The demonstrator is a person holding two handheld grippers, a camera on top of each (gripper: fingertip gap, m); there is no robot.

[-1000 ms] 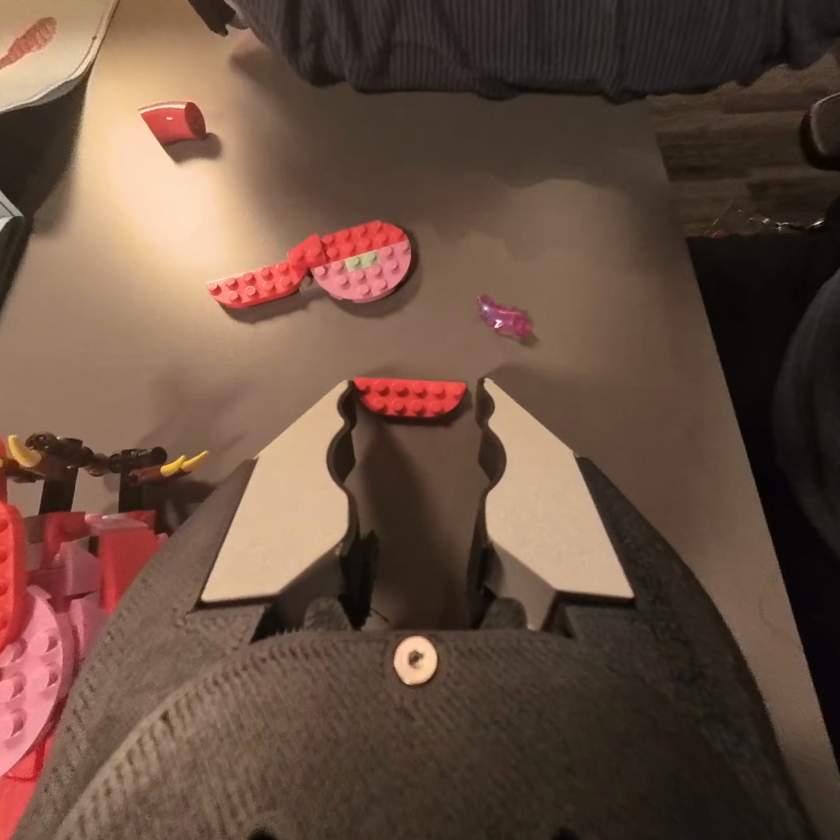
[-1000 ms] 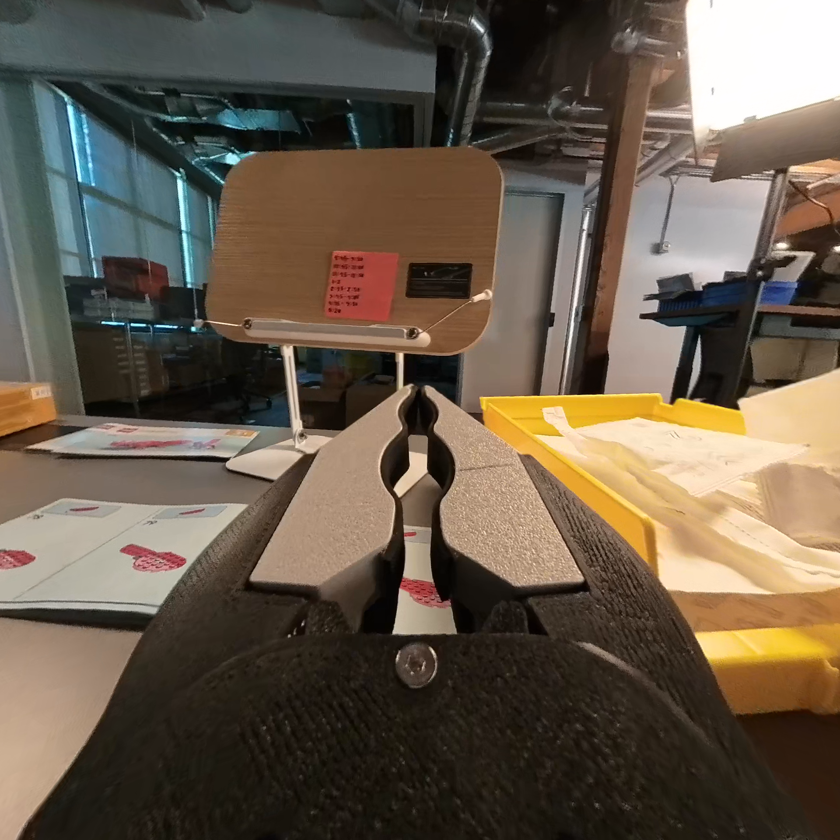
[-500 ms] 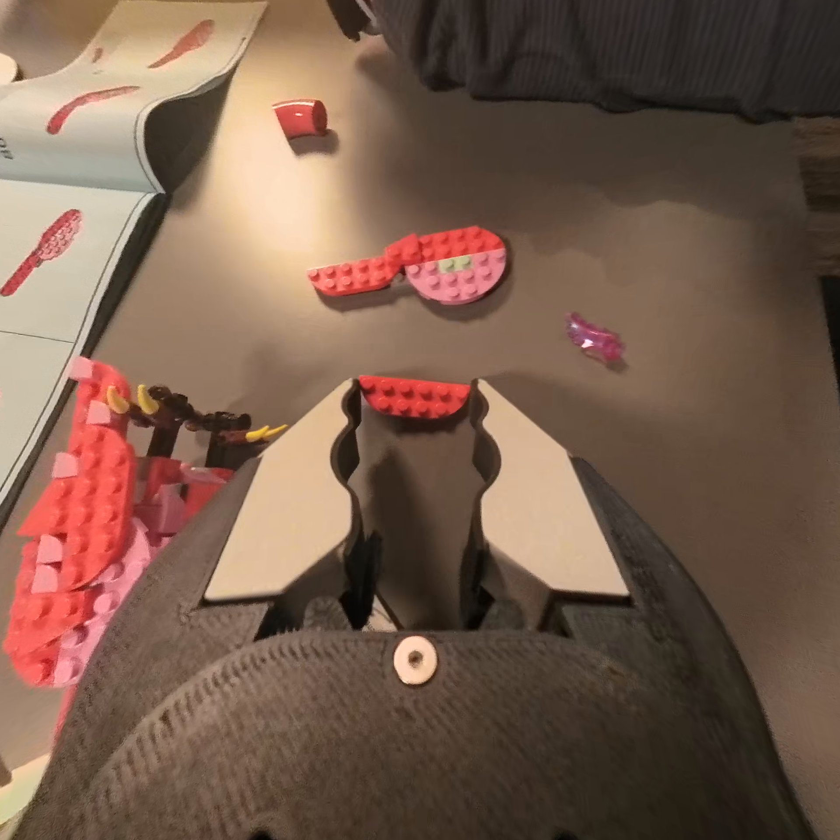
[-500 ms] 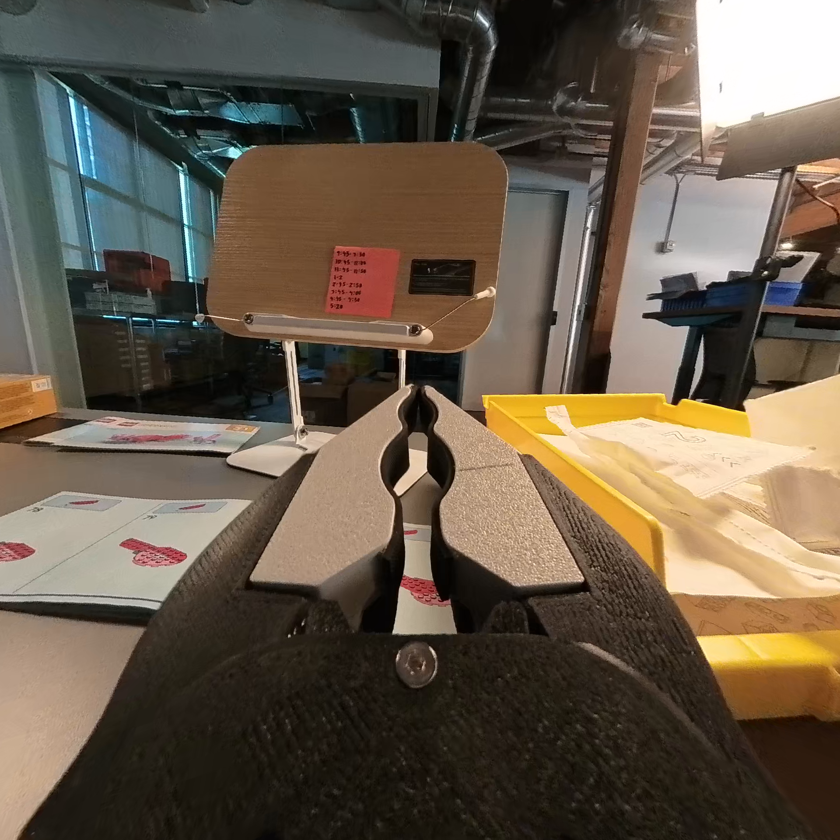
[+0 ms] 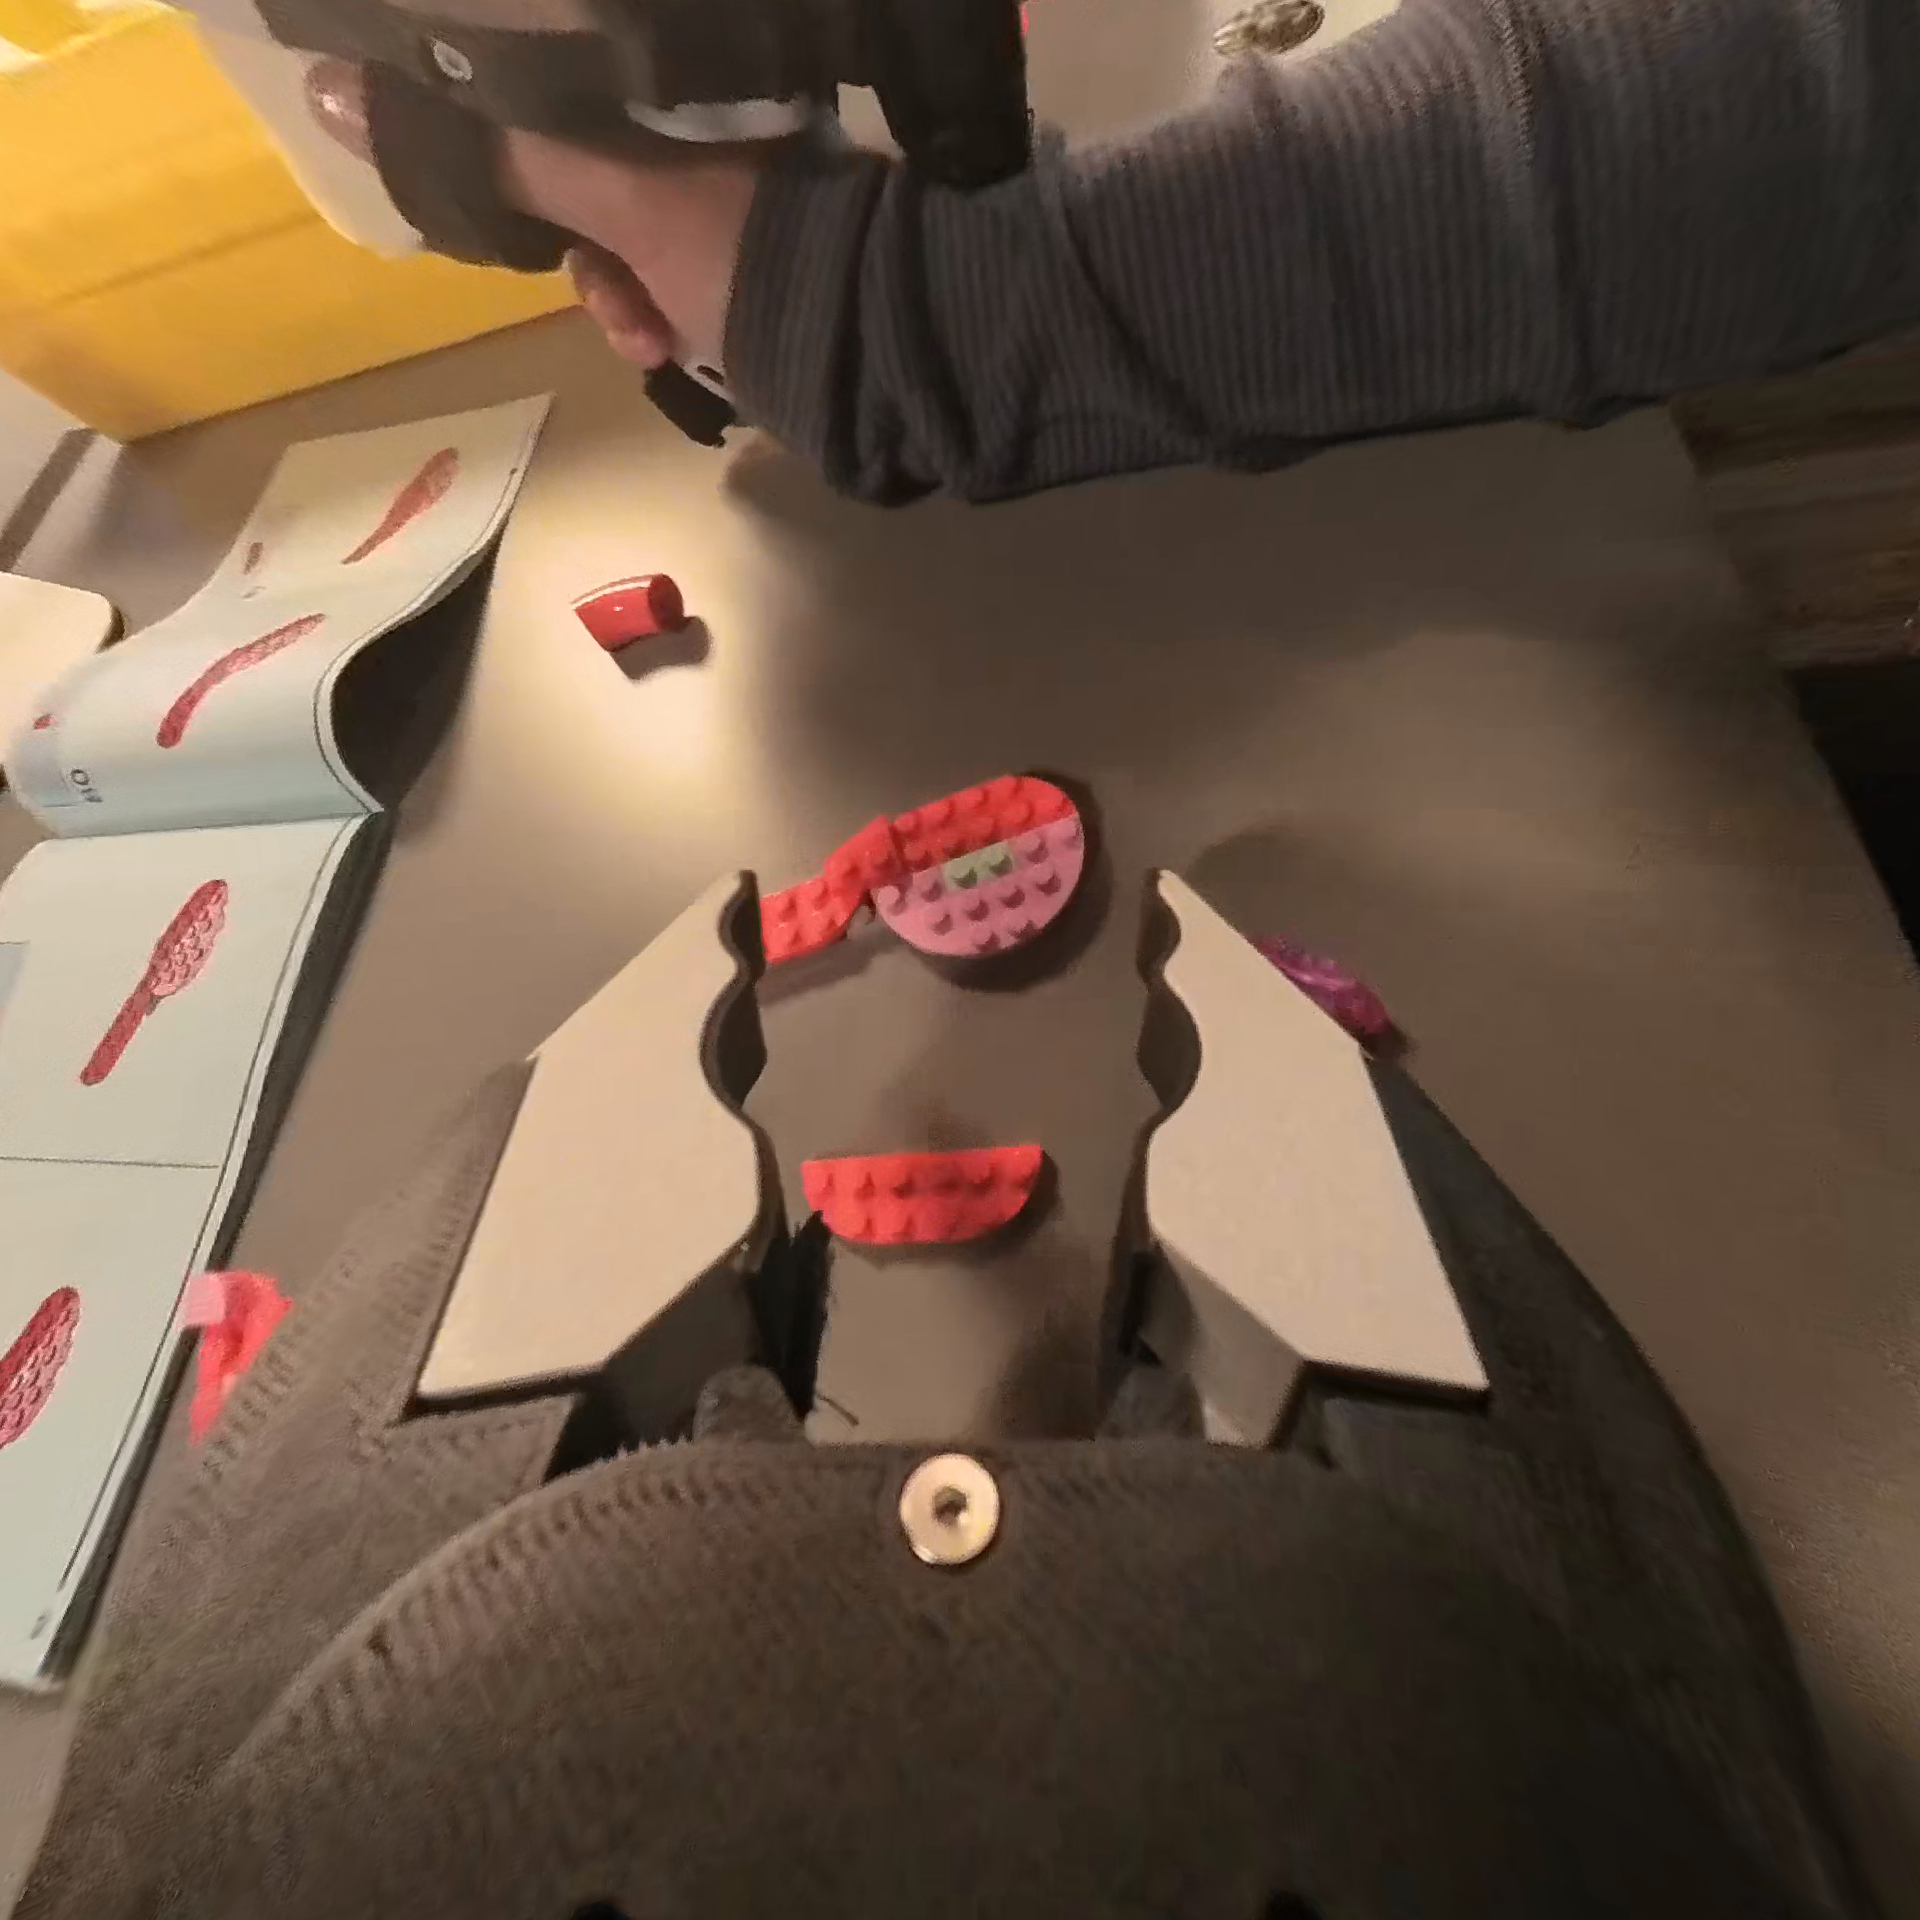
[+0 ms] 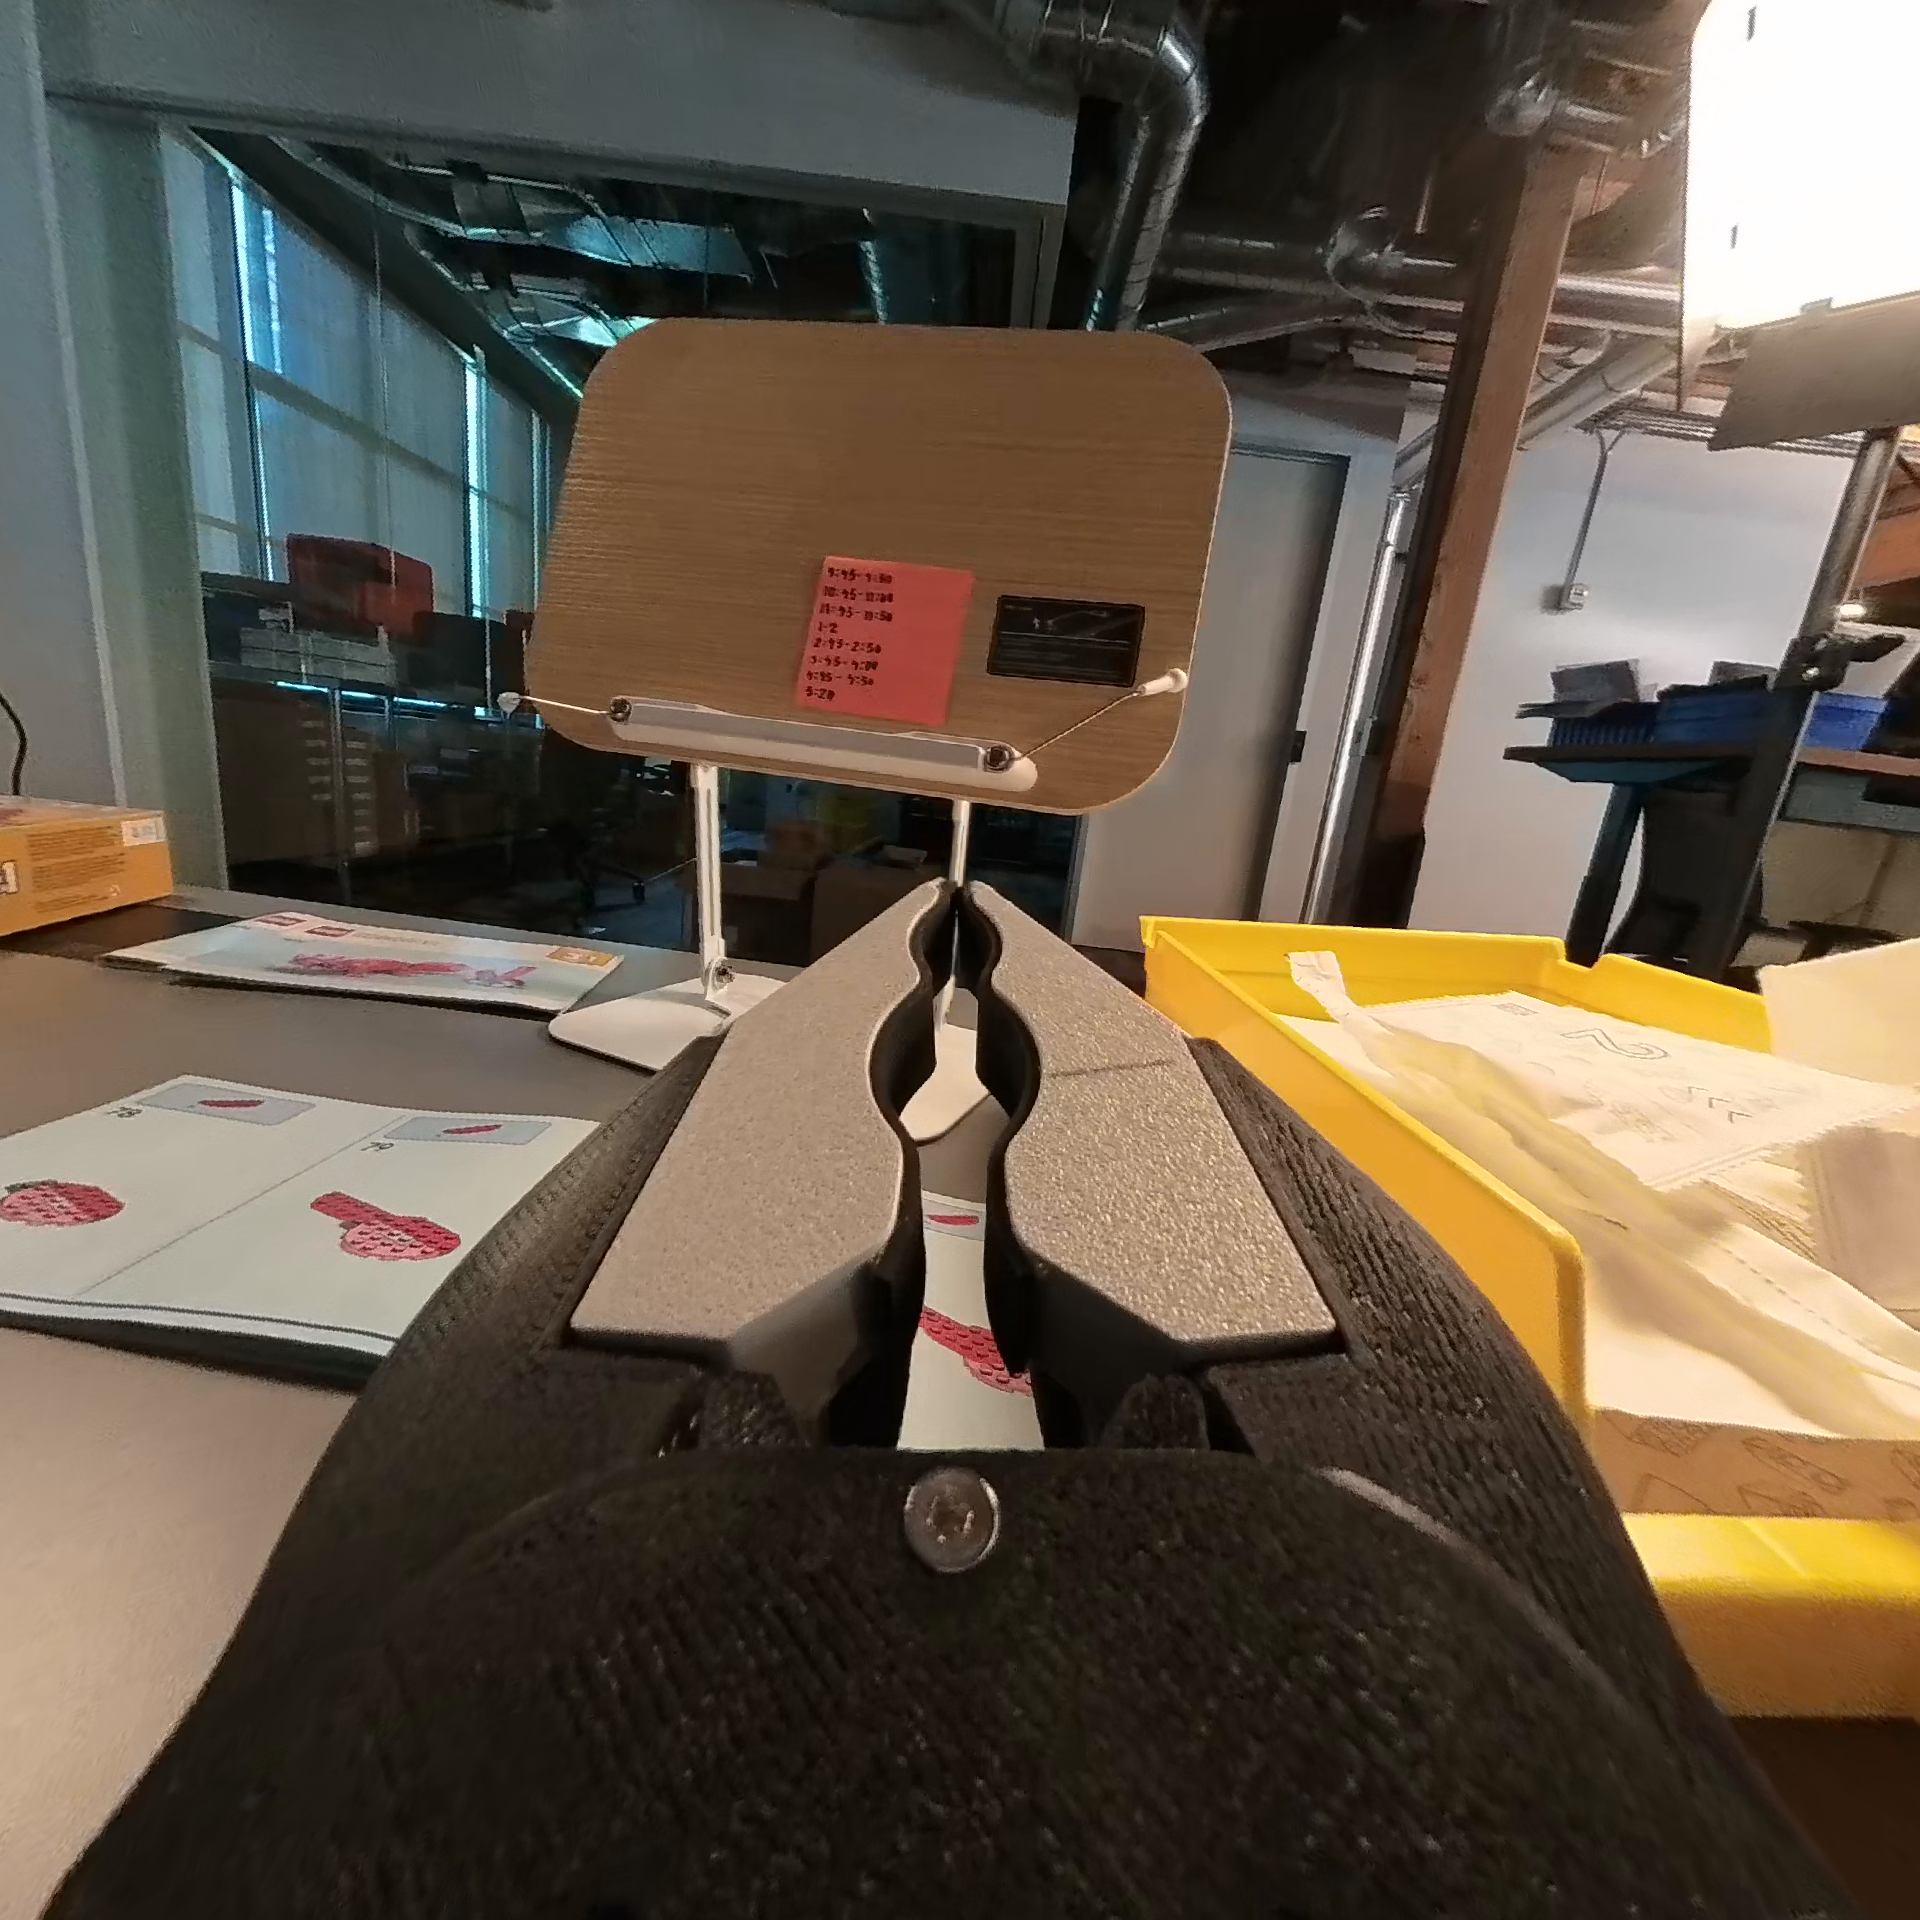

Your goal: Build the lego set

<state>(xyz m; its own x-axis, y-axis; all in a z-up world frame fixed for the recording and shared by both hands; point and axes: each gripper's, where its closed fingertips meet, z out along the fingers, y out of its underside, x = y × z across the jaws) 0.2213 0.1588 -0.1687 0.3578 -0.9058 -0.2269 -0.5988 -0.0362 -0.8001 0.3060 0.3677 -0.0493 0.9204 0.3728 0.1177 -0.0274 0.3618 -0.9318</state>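
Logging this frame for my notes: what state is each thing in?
Left tool: open, holding nothing.
Right tool: shut, nothing between tips.
Red half-round studded plate: flat on table, between fingers, untouched.
Pale-blue instruction booklet: open.
Wooden book stand: upright.

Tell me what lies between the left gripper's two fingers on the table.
In the left wrist view, a red half-round studded plate lies on the table between the open left gripper's fingers, near their base, clear of both.
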